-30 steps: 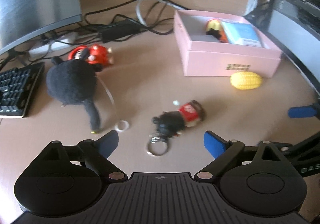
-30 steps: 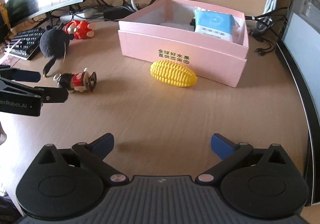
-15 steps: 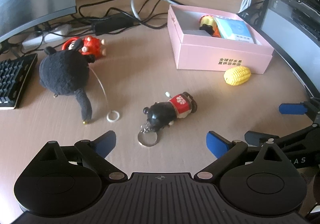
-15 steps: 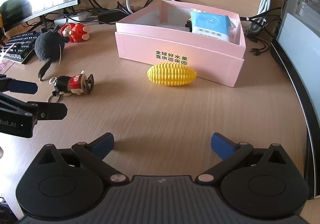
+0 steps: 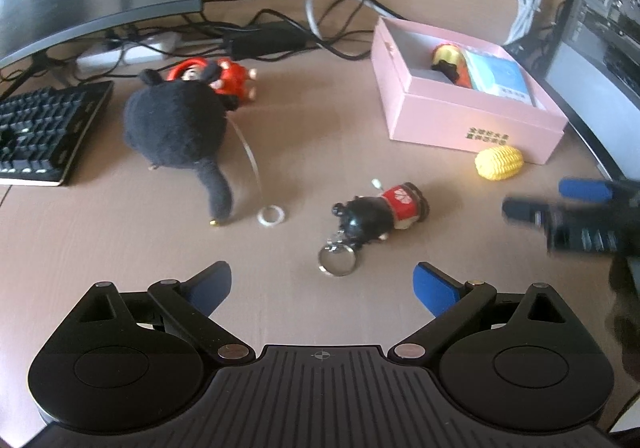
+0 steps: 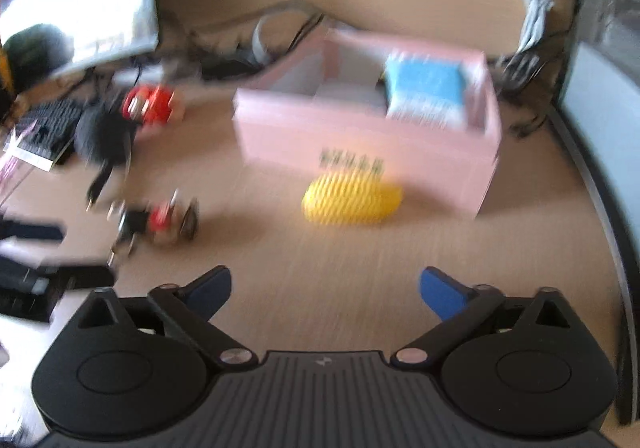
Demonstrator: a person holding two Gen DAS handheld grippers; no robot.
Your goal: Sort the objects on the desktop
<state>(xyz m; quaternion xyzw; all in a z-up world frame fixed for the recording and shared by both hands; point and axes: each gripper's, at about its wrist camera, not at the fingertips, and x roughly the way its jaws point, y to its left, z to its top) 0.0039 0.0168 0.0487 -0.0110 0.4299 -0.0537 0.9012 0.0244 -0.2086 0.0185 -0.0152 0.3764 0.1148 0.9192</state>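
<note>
1. My left gripper (image 5: 322, 283) has just been opening and stands wide with nothing between; my right gripper (image 6: 325, 290) has just been narrowing, also empty.
2. Just beyond the left gripper lies a black figurine keychain (image 5: 376, 216).
3. Farther right, the yellow corn toy (image 6: 351, 198) sits against the pink box (image 6: 360, 152).
4. Far left, a black plush (image 5: 176, 124).

On the desk (image 5: 340, 136), the box (image 5: 472, 124) sits at right rear with the toy corn (image 5: 499, 163) just before its front wall, the keychain figure (image 5: 380, 214) lies centrally, the plush toy (image 5: 176, 124) lies left of it, and the keyboard (image 5: 40, 128) lies farthest left.
</note>
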